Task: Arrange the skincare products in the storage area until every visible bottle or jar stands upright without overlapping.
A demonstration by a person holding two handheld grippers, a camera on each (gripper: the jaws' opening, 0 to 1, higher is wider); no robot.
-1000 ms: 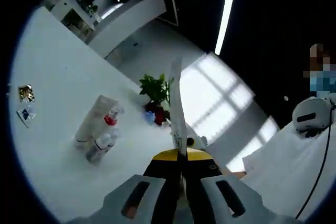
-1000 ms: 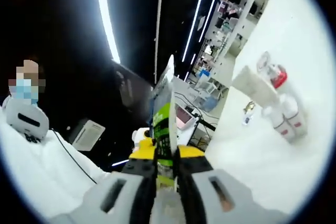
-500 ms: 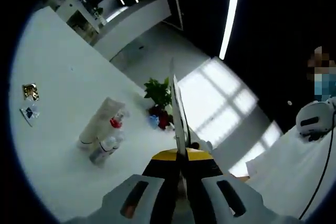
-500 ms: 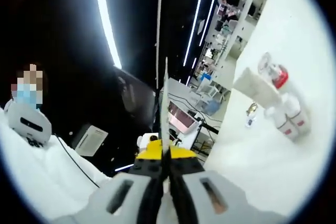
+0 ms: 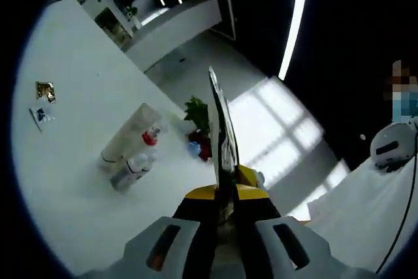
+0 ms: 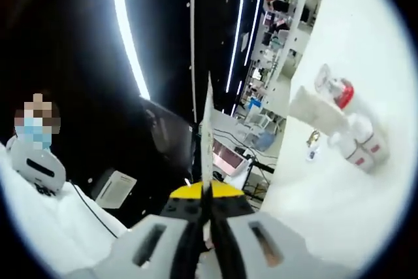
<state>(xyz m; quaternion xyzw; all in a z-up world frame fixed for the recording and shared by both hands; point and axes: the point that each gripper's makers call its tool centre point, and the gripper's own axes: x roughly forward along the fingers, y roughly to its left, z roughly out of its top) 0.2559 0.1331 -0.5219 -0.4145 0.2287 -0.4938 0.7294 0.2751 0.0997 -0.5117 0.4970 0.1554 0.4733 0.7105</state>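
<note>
A close group of skincare products sits on the white table (image 5: 72, 213). It holds a white tube (image 5: 130, 136), a red-capped bottle (image 5: 151, 138) and small white bottles (image 5: 130, 171). The right gripper view has the same tube (image 6: 317, 114), red cap (image 6: 341, 89) and red-banded white bottles (image 6: 364, 148). My left gripper (image 5: 226, 193) is shut on a thin flat packet (image 5: 221, 136) seen edge on, well off from the group. My right gripper (image 6: 207, 193) is shut on a thin flat packet (image 6: 208, 136), also edge on.
A gold sachet (image 5: 45, 89) and a blue-white sachet (image 5: 40, 115) lie apart on the table. A potted plant (image 5: 198, 112) stands at the table's far edge. Shelving (image 6: 277, 37) fills the background. A person in white (image 5: 366, 220) is close by.
The right gripper's packet has turned from showing its green-and-white face to edge on. Both views have shifted slightly; the product group has not moved on the table.
</note>
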